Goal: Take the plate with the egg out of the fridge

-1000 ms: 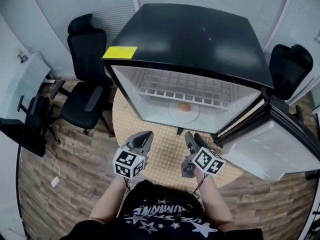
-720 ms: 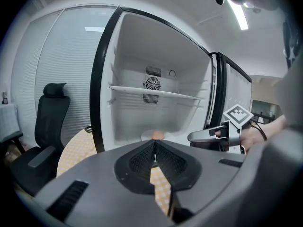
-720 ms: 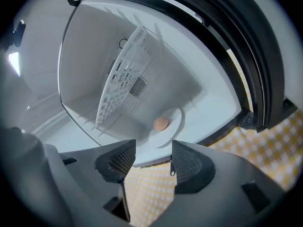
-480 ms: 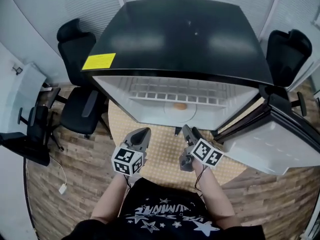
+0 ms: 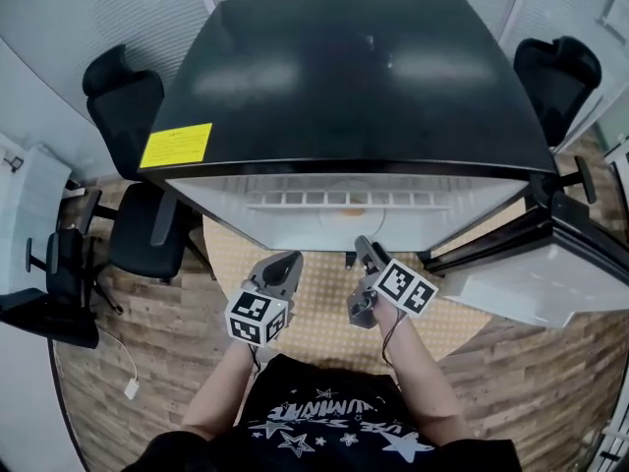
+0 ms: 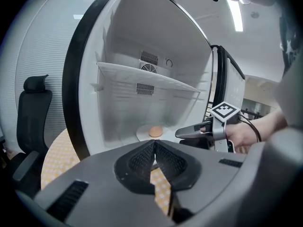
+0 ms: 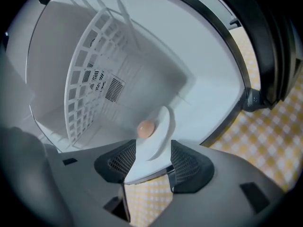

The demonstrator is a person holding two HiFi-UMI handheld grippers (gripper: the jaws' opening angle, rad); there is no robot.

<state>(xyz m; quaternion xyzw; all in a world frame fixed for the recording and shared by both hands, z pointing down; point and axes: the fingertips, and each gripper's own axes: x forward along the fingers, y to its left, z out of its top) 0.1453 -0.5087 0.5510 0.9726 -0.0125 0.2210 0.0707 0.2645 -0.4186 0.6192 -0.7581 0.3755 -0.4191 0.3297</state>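
The black fridge [image 5: 344, 77] stands open towards me. On its white floor sits a white plate [image 7: 160, 126] carrying a brown egg [image 7: 146, 128]. The head view shows the plate [image 5: 346, 207] only as a sliver under the fridge's top edge. My right gripper [image 7: 149, 162] is rolled on its side at the fridge mouth, open, with the plate showing in the gap and no pad pressing it. My left gripper [image 6: 154, 154] hangs shut and empty in front of the fridge, left of the right gripper [image 6: 208, 129]. From there the egg [image 6: 155, 131] lies straight ahead.
A white wire shelf [image 7: 85, 79] spans the fridge above the plate. The fridge door [image 5: 531, 283] swings open at the right. The fridge rests on a round table with a yellow checked cloth [image 5: 314, 303]. Black office chairs [image 5: 123, 106] stand left and far right [image 5: 555, 72].
My head has come forward over the fridge, so its black top hides more of the inside. Both grippers have moved closer to the fridge mouth, the right one leading.
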